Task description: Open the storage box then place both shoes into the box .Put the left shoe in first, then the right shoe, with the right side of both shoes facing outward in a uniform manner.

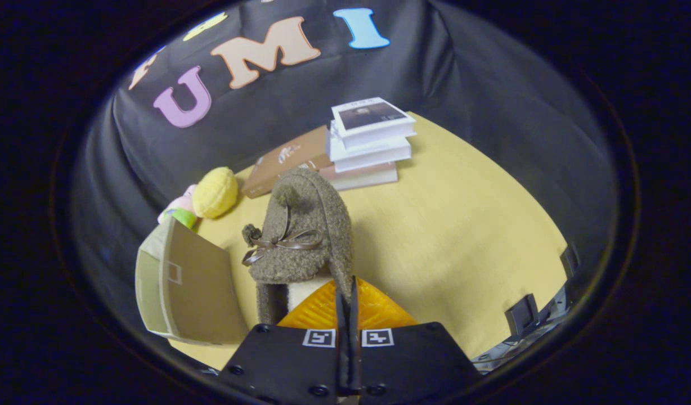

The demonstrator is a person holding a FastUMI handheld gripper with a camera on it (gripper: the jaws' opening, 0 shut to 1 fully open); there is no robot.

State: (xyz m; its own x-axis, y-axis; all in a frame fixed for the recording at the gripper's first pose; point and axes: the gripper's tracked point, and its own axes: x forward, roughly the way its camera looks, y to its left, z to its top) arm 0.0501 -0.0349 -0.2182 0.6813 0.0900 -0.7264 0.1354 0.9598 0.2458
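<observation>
A brown fuzzy shoe [300,236] is being held by its collar edge between the nearly closed fingers of the hand-held gripper [347,292], above the yellow surface [463,225]. Beside it, the storage box [182,281] is standing open; its contents cannot be seen.

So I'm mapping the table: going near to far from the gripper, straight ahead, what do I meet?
Gripper, shut on the fuzzy brown shoe's rim → fuzzy brown shoe → stack of books → black cloth wall.
</observation>
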